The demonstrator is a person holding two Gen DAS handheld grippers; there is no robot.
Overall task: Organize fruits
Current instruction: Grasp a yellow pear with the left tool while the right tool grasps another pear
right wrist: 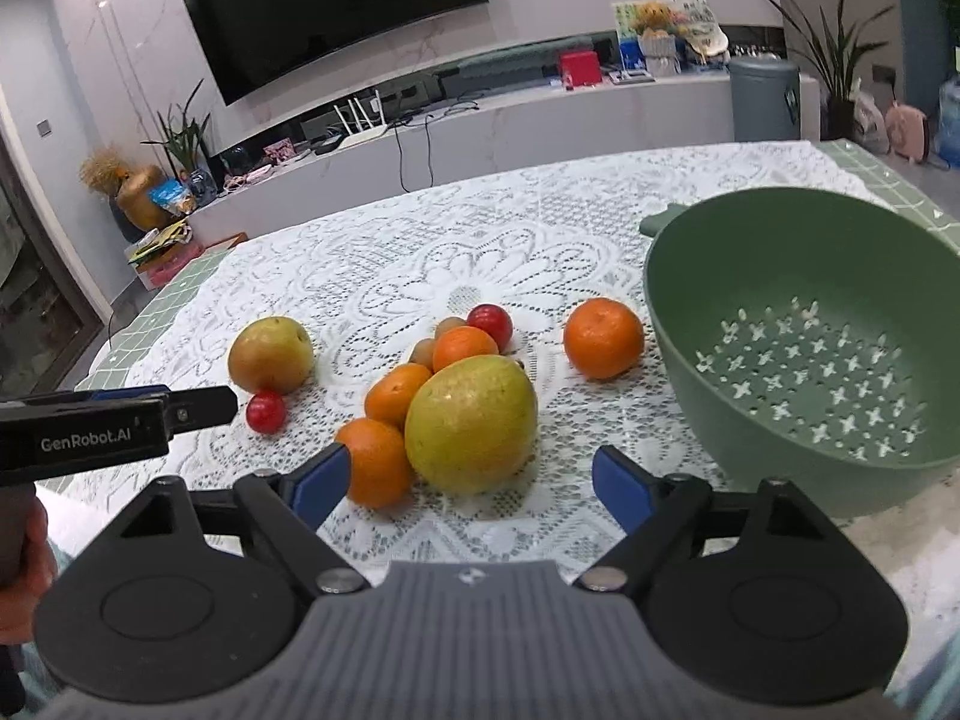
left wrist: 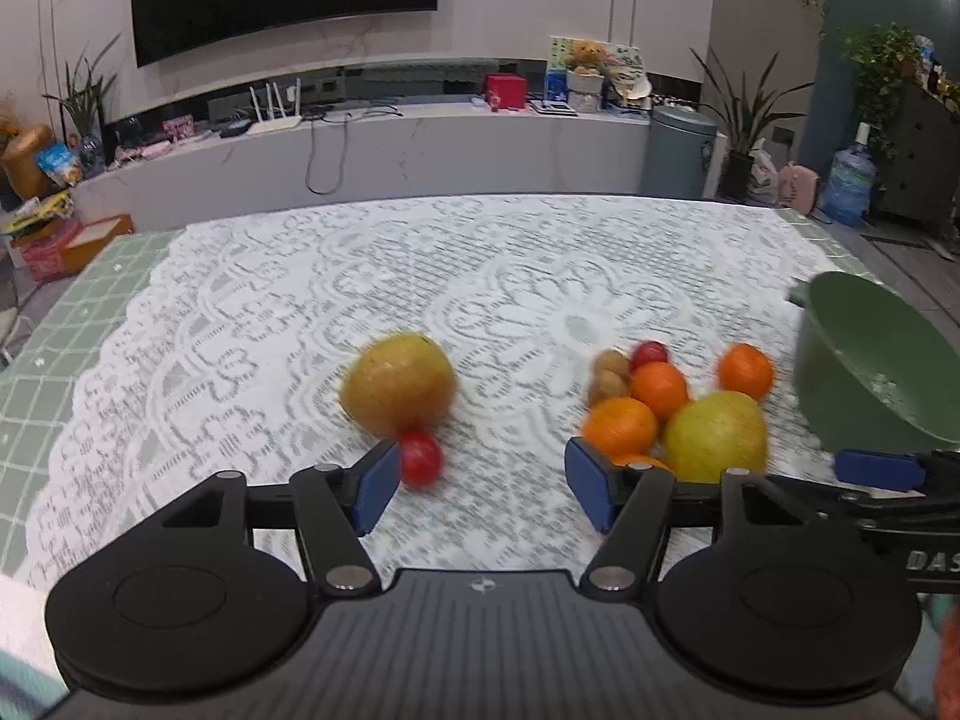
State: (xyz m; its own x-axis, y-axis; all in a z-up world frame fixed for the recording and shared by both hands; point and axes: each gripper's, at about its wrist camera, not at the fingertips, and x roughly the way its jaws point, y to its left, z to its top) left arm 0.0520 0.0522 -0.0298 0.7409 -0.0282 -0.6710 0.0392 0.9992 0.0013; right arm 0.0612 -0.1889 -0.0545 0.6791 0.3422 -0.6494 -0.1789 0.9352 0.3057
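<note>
Fruit lies on a lace tablecloth. A brownish pear (left wrist: 397, 384) (right wrist: 270, 355) has a small red fruit (left wrist: 420, 457) (right wrist: 265, 411) just in front of it. A cluster holds a big yellow-green pear (right wrist: 471, 423) (left wrist: 714, 437), several oranges (right wrist: 377, 462) (left wrist: 618, 426), brown nuts (left wrist: 609, 377) and a second red fruit (right wrist: 491, 324). One orange (right wrist: 603, 337) (left wrist: 745, 371) lies apart beside the empty green colander (right wrist: 798, 354) (left wrist: 870, 372). My left gripper (left wrist: 483, 489) is open and empty, near the red fruit. My right gripper (right wrist: 471, 489) is open and empty, just before the big pear.
The left gripper's side (right wrist: 120, 420) shows in the right wrist view; the right gripper (left wrist: 882, 471) shows in the left wrist view. A TV counter (left wrist: 360, 144), a grey bin (left wrist: 678, 150) and plants stand beyond the table's far edge.
</note>
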